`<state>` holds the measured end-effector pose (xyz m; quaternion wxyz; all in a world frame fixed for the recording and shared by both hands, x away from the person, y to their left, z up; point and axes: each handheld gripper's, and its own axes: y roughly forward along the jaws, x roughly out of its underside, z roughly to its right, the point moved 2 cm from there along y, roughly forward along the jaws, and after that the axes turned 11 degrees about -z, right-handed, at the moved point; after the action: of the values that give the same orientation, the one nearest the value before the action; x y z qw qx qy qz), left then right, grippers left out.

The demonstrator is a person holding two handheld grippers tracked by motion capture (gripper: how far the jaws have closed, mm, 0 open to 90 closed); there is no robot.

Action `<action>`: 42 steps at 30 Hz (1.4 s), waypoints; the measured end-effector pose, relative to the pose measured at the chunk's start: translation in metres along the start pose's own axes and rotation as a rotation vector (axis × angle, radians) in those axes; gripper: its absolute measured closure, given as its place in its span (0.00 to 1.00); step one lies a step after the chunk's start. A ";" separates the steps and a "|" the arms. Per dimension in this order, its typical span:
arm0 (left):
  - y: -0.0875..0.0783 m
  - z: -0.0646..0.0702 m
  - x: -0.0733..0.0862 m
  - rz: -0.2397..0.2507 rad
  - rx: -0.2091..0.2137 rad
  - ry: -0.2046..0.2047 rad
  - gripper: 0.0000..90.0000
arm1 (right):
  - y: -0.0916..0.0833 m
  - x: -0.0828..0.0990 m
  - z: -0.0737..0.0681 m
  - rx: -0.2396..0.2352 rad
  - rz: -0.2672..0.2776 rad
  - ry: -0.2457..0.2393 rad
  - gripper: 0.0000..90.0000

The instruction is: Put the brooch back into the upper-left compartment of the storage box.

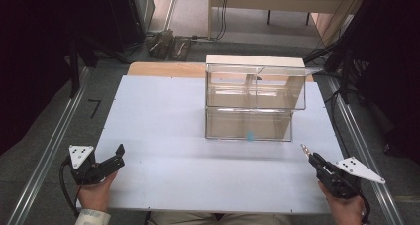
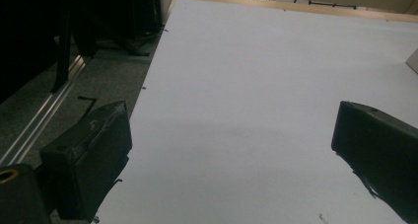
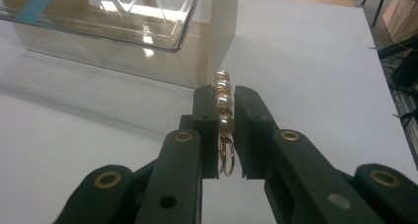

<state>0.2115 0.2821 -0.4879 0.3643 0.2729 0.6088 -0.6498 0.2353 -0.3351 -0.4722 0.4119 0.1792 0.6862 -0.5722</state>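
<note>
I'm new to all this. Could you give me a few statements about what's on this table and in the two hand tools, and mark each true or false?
1. The right gripper is shut on a string of pearls. True.
2. The left gripper holds a pearl string too. False: its jaws stand wide apart with nothing between them.
3. The clear box stands on the white table. True.
4. The pearls lie inside the clear box. False: they are in the right gripper, outside the box.
</note>
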 end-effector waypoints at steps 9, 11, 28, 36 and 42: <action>0.000 0.000 0.000 -0.004 -0.002 0.002 0.01 | -0.008 -0.002 -0.006 -0.025 0.029 0.007 0.87; 0.000 0.000 0.000 -0.005 -0.003 0.003 0.01 | -0.009 -0.003 -0.007 -0.028 0.033 0.003 0.87; 0.001 0.001 0.000 -0.008 -0.003 0.005 0.01 | -0.013 -0.012 -0.027 -0.103 0.061 -0.026 0.88; 0.002 0.001 0.000 -0.008 -0.002 0.005 0.01 | -0.012 -0.017 -0.038 -0.129 0.073 -0.051 0.87; 0.002 0.000 0.000 -0.009 -0.003 0.005 0.01 | -0.010 -0.022 -0.046 -0.147 0.077 -0.067 0.87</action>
<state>0.2126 0.2816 -0.4890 0.3605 0.2712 0.6119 -0.6497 0.2241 -0.2901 -0.4485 0.4684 0.1551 0.7049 -0.5096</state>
